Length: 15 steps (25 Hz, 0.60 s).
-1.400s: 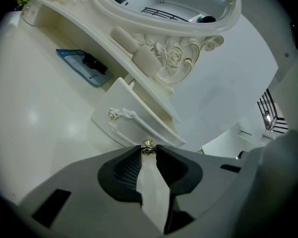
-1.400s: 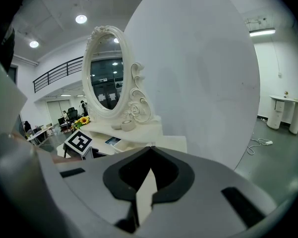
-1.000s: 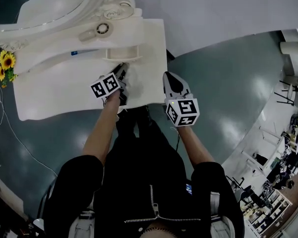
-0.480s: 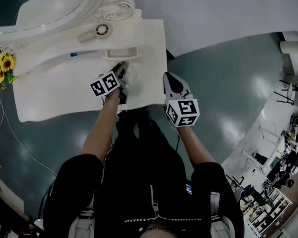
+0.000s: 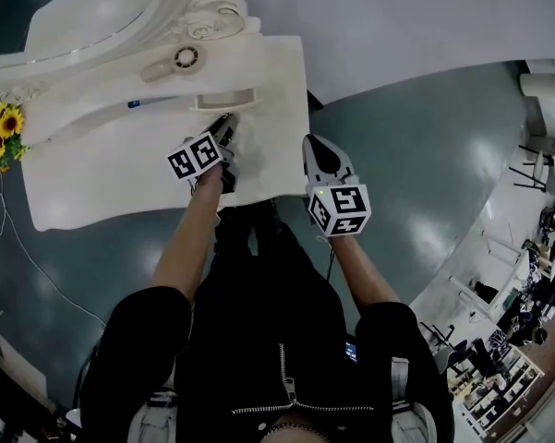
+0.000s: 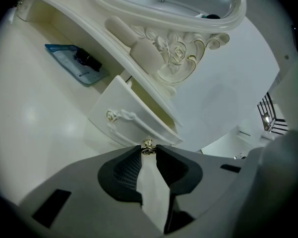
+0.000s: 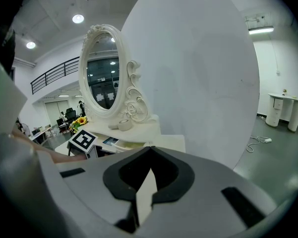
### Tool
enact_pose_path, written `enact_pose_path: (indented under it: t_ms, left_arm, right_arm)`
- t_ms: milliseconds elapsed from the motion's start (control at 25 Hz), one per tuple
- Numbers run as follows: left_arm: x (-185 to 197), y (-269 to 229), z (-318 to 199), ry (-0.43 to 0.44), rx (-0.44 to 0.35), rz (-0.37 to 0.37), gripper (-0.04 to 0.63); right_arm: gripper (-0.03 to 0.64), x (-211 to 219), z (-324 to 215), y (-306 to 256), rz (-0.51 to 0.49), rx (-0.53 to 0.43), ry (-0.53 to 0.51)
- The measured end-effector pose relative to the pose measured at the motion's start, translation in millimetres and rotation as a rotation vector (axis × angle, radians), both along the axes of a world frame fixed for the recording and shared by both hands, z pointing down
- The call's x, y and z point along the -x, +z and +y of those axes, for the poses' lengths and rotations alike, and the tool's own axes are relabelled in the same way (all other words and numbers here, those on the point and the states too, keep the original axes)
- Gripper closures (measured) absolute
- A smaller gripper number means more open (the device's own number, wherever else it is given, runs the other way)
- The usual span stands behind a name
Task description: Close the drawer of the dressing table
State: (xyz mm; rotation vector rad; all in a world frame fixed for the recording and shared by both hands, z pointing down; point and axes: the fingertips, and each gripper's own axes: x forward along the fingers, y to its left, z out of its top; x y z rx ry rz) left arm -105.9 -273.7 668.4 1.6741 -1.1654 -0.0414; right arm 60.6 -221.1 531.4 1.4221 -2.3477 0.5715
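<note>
A small white drawer (image 5: 226, 99) stands pulled out from the raised shelf of the white dressing table (image 5: 111, 169). In the left gripper view its carved front (image 6: 131, 125) faces me, with a small gold knob (image 6: 148, 145) at the lower edge. My left gripper (image 6: 148, 149) has its jaw tips closed on that knob; in the head view it (image 5: 228, 125) reaches just below the drawer. My right gripper (image 5: 311, 146) hovers over the table's right front corner, apart from the drawer. Its jaws (image 7: 149, 148) meet at the tips with nothing between them.
An oval mirror (image 5: 102, 7) in a carved frame rises behind the shelf. A round white roll (image 5: 185, 58) and a blue packet (image 6: 77, 63) lie on the shelf left of the drawer. Sunflowers (image 5: 5, 127) stand at the table's far left. A grey wall runs along the right.
</note>
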Motion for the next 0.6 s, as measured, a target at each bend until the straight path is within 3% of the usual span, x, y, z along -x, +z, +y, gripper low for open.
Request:
enact_pose_path:
  t_ms: [600]
  left_arm:
    - [2.9,-1.6,-8.1,-0.006,-0.017,0.004,0.491]
  right_arm:
    - [0.611,-4.0,-4.2,1.1,0.002,0.006,0.007]
